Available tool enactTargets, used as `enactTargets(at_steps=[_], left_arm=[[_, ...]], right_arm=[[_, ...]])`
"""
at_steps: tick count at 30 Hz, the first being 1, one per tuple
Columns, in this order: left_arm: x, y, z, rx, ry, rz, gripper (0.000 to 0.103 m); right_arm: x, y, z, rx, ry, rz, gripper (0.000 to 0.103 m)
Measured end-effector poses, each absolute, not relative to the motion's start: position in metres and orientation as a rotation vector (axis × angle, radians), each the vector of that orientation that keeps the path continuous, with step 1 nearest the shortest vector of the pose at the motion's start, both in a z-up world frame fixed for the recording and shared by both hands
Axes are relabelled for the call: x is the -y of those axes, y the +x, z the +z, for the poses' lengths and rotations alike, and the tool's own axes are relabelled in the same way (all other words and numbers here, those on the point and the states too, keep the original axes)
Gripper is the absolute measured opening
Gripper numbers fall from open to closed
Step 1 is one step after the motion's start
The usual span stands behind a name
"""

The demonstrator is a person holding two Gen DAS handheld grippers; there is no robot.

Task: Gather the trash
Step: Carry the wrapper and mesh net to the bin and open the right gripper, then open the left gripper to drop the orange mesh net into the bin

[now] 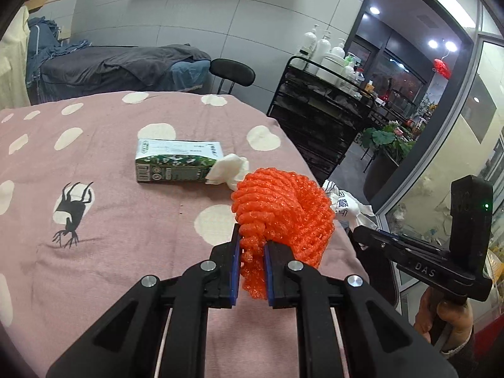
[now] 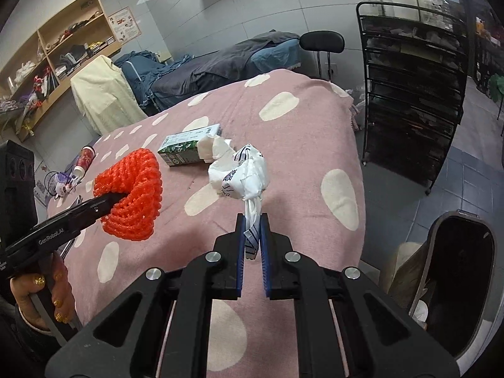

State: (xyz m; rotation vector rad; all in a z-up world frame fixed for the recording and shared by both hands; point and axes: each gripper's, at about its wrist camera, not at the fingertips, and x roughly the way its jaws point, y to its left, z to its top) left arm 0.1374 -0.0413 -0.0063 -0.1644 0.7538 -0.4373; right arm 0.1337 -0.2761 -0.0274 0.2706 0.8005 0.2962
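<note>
My left gripper (image 1: 251, 245) is shut on an orange foam fruit net (image 1: 283, 211) and holds it above the pink spotted bedcover (image 1: 126, 236); the net also shows in the right wrist view (image 2: 132, 198). My right gripper (image 2: 252, 230) is shut on a crumpled white plastic bag with blue print (image 2: 242, 176), lifted over the cover; the bag peeks out behind the net (image 1: 346, 204). A green-and-white carton (image 1: 176, 160) lies on the cover with a crumpled white tissue (image 1: 228, 170) against its end; both show in the right wrist view, the carton (image 2: 186, 149) and the tissue (image 2: 214, 148).
A dark open trash bin (image 2: 463, 271) stands on the floor right of the bed. A black shelf cart (image 2: 412, 85) with bottles stands further back. A paper cup (image 2: 84, 159) and clutter lie at the left. The right gripper's body (image 1: 441, 252) is at my right.
</note>
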Motion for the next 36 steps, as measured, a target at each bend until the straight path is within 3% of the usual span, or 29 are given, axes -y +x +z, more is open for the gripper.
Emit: enactTargets(at_steps=[13,34,36], left_arm=[[0.141,0.127,-0.016,-0.801,-0.077,-0.657,0.013],[0.275,0.126,-0.052,-0.926,0.113,-0.874,0.013],[0.285,0.127,-0.056,-0.940,0.131,-0.881,0.013]], right_arm=[[0.394,0.099,-0.063,-0.813,0.440,-0.029,0.010],[0.505,0.109,-0.255,-1.229,0.727,-0.337,0.010],[0.507,0.107,-0.261,-1.235,0.753,-0.350,0.019]])
